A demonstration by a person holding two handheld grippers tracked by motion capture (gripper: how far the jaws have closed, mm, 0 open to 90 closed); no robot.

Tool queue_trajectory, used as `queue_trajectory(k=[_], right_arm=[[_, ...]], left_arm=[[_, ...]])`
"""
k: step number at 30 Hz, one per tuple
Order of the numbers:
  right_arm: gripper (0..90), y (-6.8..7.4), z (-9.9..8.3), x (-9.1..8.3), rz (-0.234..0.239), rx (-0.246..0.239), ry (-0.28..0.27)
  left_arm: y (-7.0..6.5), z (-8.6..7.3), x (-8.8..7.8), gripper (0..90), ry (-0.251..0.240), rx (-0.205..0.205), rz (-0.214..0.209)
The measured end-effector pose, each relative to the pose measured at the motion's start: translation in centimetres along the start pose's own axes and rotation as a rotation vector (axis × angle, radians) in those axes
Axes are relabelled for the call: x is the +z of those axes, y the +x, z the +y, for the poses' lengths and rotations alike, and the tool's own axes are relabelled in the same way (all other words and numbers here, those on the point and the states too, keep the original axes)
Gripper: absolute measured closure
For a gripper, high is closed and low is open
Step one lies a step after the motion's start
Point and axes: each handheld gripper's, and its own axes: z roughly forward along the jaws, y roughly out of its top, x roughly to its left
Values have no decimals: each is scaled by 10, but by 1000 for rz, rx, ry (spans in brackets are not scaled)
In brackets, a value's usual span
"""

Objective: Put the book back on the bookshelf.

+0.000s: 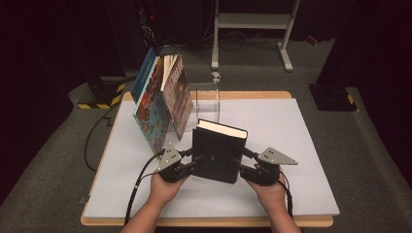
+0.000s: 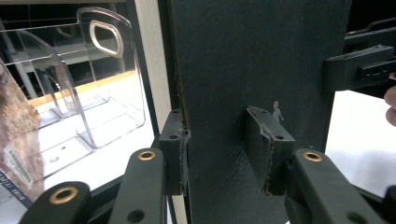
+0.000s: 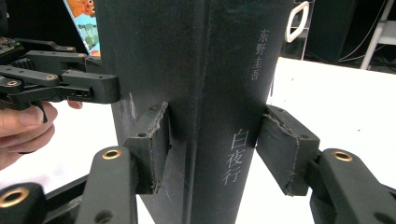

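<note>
Black book [image 1: 217, 151] upright between both hands. Left gripper [image 2: 224, 154] clamps fore-edge; right gripper [image 3: 217, 144] hugs spine, far pad maybe loose. Risk: slips, topples toward leaning books [image 1: 163, 104] at 10 o'clock.

- This looks like a lab or recording studio set up for tests, not a home.
- Black curtains [image 1: 43, 58] hang all around and close off the space, leaving it dark apart from the lit table [image 1: 291, 145].
- The floor is grey carpet [image 1: 369, 160], with stand feet marked in yellow-and-black hazard tape [image 1: 99, 99].
- Cables [image 1: 97, 131] trail across the floor toward equipment at the back.
- A white metal frame [image 1: 252, 22] stands behind the table.
- The table top is covered with a plain pale sheet, and on it stand a few books [image 1: 163, 99] and a clear plastic book stand [image 1: 206, 99], laid out like test props.
</note>
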Motion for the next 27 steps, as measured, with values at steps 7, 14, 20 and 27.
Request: queue_trajectory(k=[7, 14, 20, 27], right_arm=[[433, 1, -8, -4, 35, 12, -41], [397, 6, -11, -5, 77, 19, -29], [370, 5, -11, -2, 103, 44, -15], [312, 6, -7, 2, 125, 44, 18]], left_arm=[[1, -8, -9, 600, 23, -16, 13], [12, -20, -29, 529, 36, -47, 40], [25, -36, -42, 493, 91, -76, 124], [44, -54, -54, 409, 163, -140, 200]])
